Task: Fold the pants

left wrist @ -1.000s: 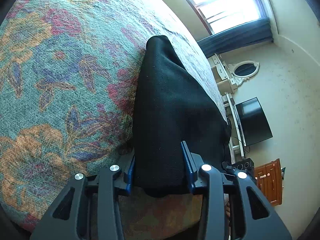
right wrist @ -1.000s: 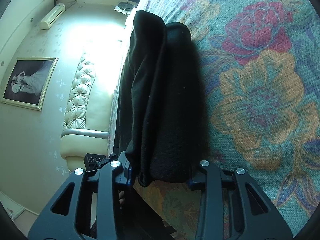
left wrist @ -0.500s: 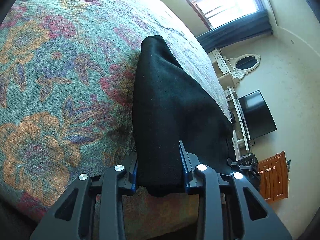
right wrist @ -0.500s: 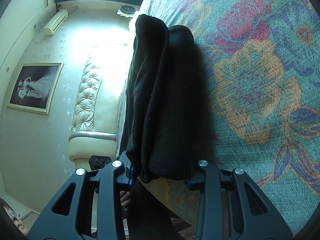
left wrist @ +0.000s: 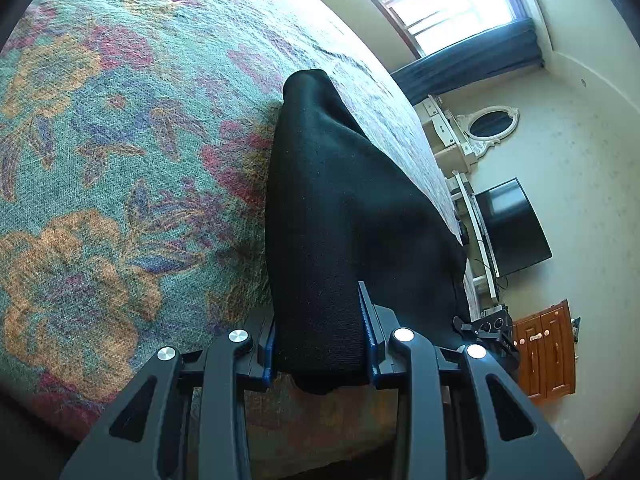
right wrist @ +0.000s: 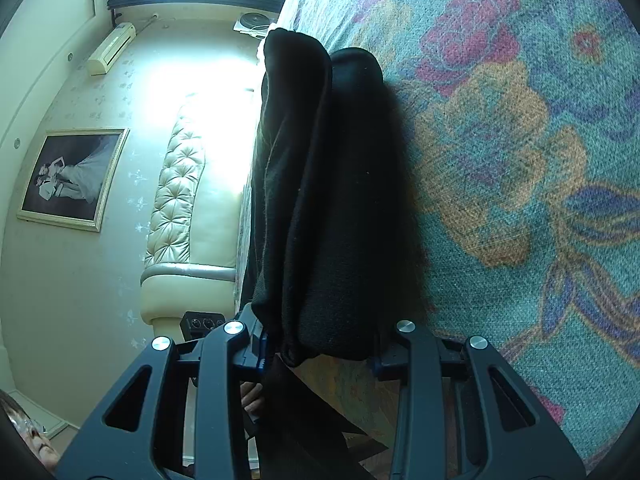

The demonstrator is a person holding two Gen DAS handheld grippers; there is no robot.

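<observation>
Left wrist view: the left tool (left wrist: 320,344) is clamped on a near corner of the black pants (left wrist: 340,208), thick cloth filling the gap between its blue pads. From that grip the pants run away across the floral bedspread (left wrist: 120,160) as a raised dark band, their far end resting on the spread toward the window (left wrist: 448,0). A television (left wrist: 508,228) and a wooden cabinet (left wrist: 544,352) stand beyond the bed edge on the pants' right.

Right wrist view: the right tool (right wrist: 320,344) is likewise closed on the pants (right wrist: 328,200), and here two layers show side by side, a seam line running down the one nearer the tufted headboard (right wrist: 180,200). The bedspread (right wrist: 520,160) lies on the pants' other side; a framed picture (right wrist: 72,176) hangs past the headboard.

Judging by both grips, the step in hand is carrying the held edge over to make a fold. It should go best with both tools level and evenly spaced, so the edge stays taut and lands square on the far end, and with the layers kept stacked before either grip lets go.
</observation>
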